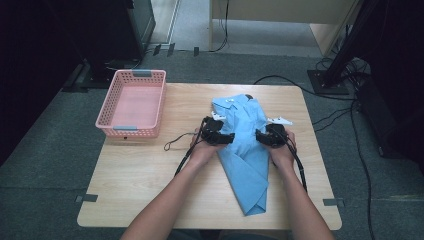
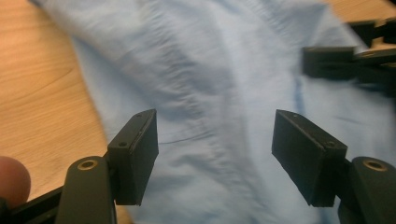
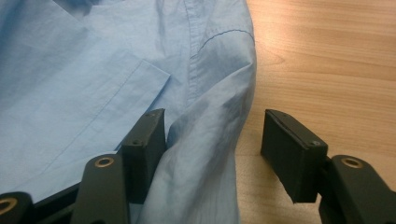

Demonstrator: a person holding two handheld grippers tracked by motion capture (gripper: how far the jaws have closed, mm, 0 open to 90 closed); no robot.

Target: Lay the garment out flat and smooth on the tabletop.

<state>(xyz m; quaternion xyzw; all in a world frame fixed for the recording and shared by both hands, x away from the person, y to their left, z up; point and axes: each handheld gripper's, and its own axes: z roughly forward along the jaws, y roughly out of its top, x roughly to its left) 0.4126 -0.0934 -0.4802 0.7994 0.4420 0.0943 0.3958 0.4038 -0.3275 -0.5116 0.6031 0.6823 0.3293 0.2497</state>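
Left gripper view looks along two black jaws standing wide apart over the light blue shirt [image 2: 201,93], with cloth between them but nothing pinched; a fingertip [image 2: 11,179] shows at the lower left corner and the other gripper's black parts sit at the far right edge. Right gripper view has its jaws apart as well, straddling a raised fold at the shirt's edge, the left jaw touching the cloth and the right jaw over bare wood; a chest pocket and a stitched seam can be made out, and no writing or label can be read on the fabric. High view, from the near edge outward: the person's forearms come in from the bottom, the left gripper [image 1: 218,134] rests on the shirt's left side and the right gripper [image 1: 270,137] on its right side, both at mid-length of the shirt, which lies loosely folded on the wooden table [image 1: 145,185], collar away from the person. A thin black cable trails from each gripper. Farther left, well apart from the shirt, stands a pink plastic basket [image 1: 134,102] at the table's far left corner. Beyond the table lie cables on grey carpet.
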